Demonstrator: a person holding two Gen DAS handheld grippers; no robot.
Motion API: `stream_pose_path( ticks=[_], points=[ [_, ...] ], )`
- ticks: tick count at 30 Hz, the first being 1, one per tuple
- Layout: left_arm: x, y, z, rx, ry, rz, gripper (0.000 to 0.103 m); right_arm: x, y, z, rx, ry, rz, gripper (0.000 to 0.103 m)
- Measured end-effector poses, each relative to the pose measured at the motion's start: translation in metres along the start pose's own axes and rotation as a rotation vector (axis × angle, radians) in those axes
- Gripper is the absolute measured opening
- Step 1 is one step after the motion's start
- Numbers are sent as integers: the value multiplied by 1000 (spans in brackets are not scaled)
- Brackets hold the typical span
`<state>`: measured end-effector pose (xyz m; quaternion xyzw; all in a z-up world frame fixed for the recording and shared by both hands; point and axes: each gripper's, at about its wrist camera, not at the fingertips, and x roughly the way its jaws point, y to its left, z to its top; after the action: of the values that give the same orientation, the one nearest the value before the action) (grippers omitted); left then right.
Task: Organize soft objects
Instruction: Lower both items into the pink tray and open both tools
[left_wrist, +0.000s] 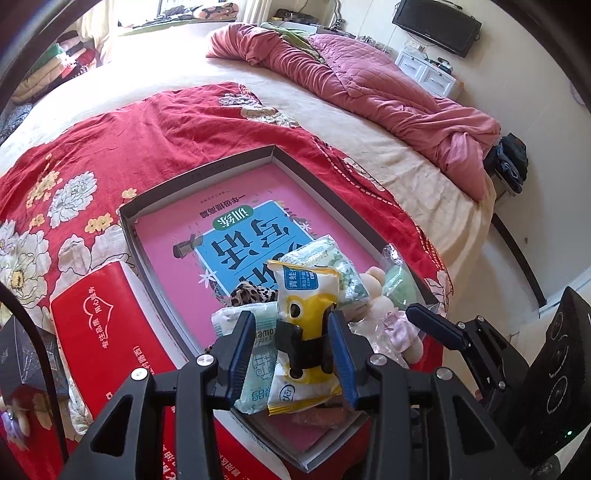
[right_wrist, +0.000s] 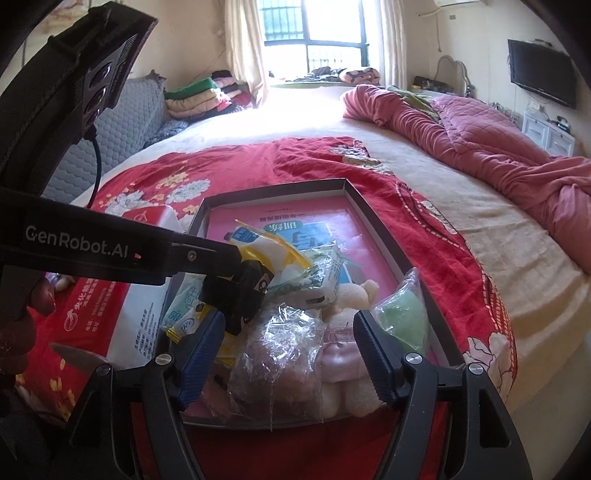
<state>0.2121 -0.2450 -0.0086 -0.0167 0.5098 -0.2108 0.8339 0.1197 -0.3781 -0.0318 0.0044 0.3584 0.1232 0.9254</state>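
Note:
A shallow grey box with a pink book in it lies on the red floral blanket. At its near end lie soft things: tissue packs, a leopard-print cloth, a plush bear and a green bagged item. My left gripper is shut on a yellow-and-white packet held above that pile; it also shows in the right wrist view. My right gripper is open over a clear-wrapped brownish item and the plush bear, near the green bag.
A red tissue box lies left of the grey box. A crumpled pink quilt covers the bed's far right. Folded clothes are stacked by the window. A TV hangs on the right wall.

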Motion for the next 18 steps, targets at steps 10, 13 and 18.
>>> stream_pose_path(
  ticks=[10,13,18],
  points=[
    [-14,2,-8,7,-16,16,41,-18,-7,8,71,-67,-27,77],
    [-15,3,-11,10,-16,23,42,-18,-8,8,84,-66,-34,77],
    [-18,3,-15,17,-22,45,48,-19,-11,8,103,-65,-58,77]
  ],
)
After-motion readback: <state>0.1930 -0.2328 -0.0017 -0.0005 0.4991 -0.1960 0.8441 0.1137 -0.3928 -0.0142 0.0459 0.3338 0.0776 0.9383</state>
